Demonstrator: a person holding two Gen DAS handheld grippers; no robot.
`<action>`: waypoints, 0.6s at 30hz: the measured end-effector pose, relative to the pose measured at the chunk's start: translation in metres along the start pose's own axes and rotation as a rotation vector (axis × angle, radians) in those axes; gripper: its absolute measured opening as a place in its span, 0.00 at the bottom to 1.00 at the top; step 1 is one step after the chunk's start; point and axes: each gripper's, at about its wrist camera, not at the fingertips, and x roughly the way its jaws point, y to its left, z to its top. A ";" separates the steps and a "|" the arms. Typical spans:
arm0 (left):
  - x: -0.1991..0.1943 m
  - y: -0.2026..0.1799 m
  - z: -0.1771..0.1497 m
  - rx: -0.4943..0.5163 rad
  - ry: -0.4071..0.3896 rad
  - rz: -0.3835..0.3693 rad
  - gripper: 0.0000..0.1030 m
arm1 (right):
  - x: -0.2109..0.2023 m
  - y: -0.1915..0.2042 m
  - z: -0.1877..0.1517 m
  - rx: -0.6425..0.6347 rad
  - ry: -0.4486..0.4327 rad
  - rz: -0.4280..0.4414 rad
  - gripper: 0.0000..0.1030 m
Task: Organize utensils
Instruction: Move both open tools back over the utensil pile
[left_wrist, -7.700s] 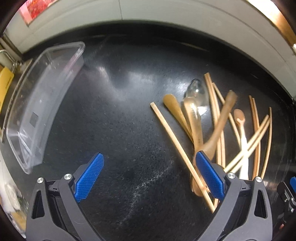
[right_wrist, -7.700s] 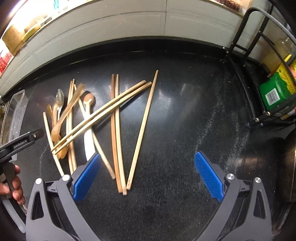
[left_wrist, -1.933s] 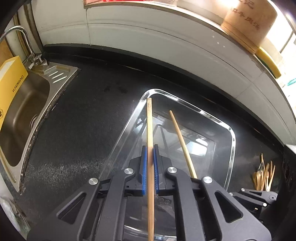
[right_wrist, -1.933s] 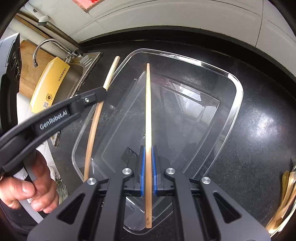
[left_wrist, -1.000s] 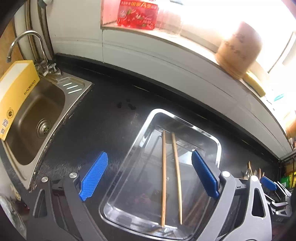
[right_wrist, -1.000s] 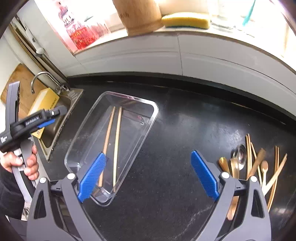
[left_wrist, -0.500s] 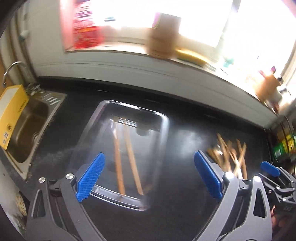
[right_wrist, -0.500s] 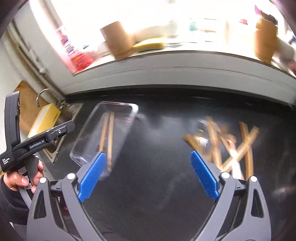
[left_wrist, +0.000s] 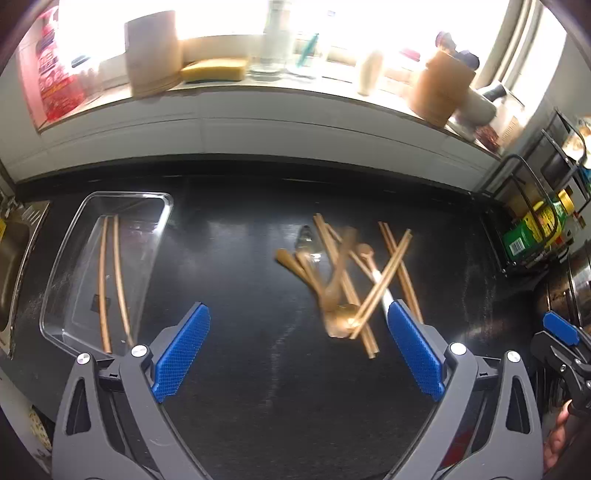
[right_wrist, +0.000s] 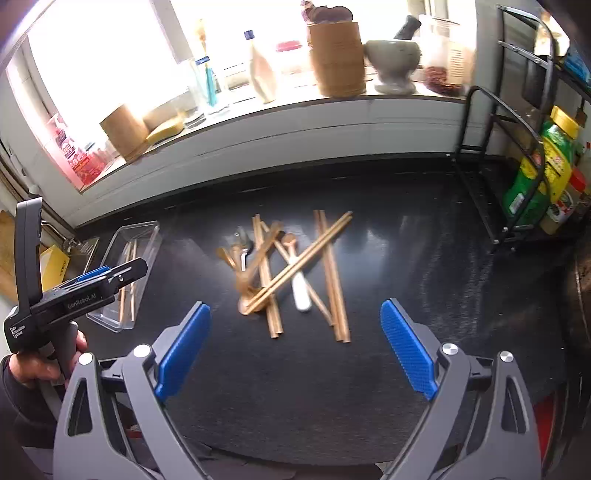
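Both grippers, left (left_wrist: 298, 349) and right (right_wrist: 295, 349), gape wide, holding nothing; two chopsticks (left_wrist: 110, 273) lie in the clear tray (left_wrist: 66, 251) at left; utensil pile (right_wrist: 291, 271) sits mid-counter (right_wrist: 406, 266), right of the tray.

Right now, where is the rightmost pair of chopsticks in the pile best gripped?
Probably at the near ends of the rightmost chopstick pair, coming from above: those ends lie bare on the black counter, while farther up another pair crosses over them.
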 end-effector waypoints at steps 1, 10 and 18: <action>0.001 -0.007 0.000 0.005 0.001 -0.001 0.92 | -0.002 -0.005 0.000 0.000 -0.002 0.001 0.88; 0.006 -0.027 0.001 0.023 0.002 0.024 0.92 | -0.001 -0.030 0.004 -0.001 0.001 0.013 0.88; 0.031 -0.021 0.001 0.018 0.032 0.066 0.92 | 0.015 -0.030 0.014 -0.016 0.014 0.022 0.88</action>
